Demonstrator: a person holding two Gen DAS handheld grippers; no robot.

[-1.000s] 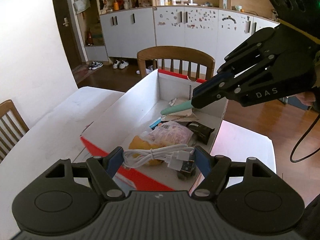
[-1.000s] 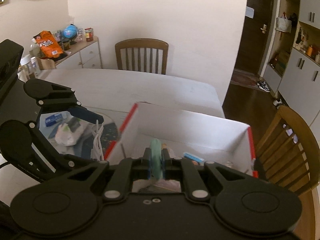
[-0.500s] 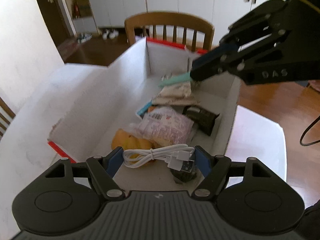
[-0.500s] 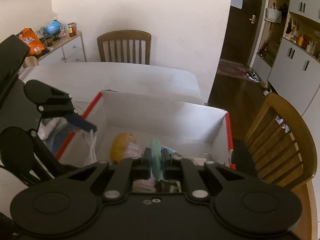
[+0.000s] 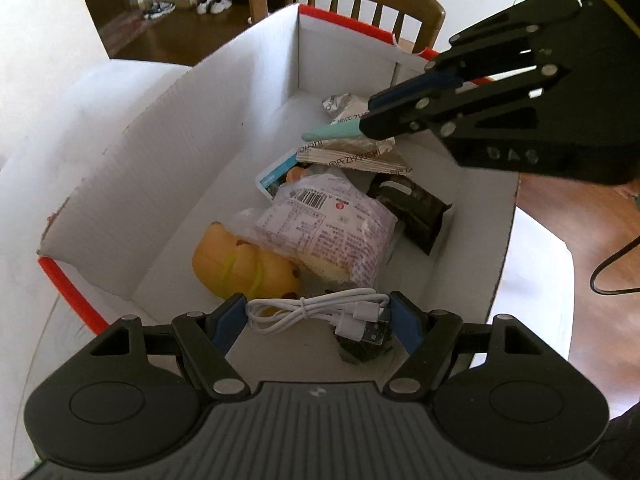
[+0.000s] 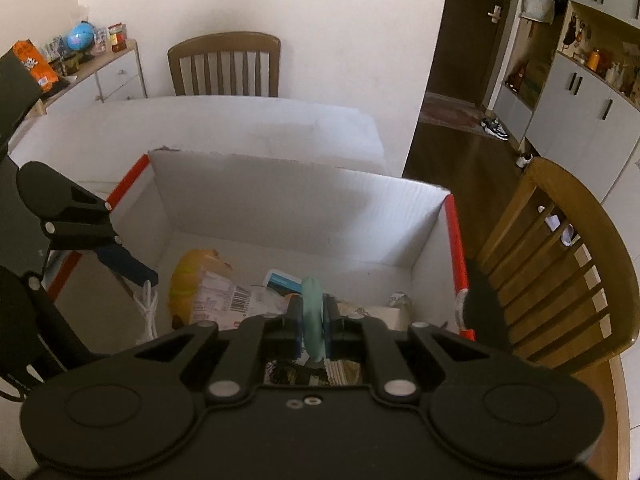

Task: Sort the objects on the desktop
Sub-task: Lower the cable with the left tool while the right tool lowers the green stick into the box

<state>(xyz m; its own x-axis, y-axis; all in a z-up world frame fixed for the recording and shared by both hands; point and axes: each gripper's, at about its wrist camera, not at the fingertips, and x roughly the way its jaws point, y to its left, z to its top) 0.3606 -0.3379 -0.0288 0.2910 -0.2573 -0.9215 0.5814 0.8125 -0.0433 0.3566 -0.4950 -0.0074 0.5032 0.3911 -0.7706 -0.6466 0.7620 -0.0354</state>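
A white cardboard box (image 5: 180, 128) with red edges stands on the white table. Inside lie a yellow soft toy (image 5: 236, 268), a pink snack bag with a barcode (image 5: 328, 224), a dark packet (image 5: 416, 208), flat sachets (image 5: 352, 156) and a blue card (image 5: 276, 172). My left gripper (image 5: 316, 300) hangs over the box's near end, shut on a coiled white USB cable (image 5: 348, 318) that spans its pads. My right gripper (image 6: 313, 310) is shut on a slim teal object (image 6: 312, 300). From the left wrist view that teal object (image 5: 332, 132) points into the box above the sachets.
Wooden chairs stand behind the box (image 5: 344, 4), at the table's far side (image 6: 224, 64) and to the right (image 6: 560, 260). A sideboard with clutter (image 6: 80, 56) lines the wall. A dark cord (image 5: 616, 272) lies on the wooden floor. The box walls (image 6: 280, 200) rise around both grippers.
Both grippers have sunk toward the box and tilted downward, each keeping its load. The box interior now fills more of both views.
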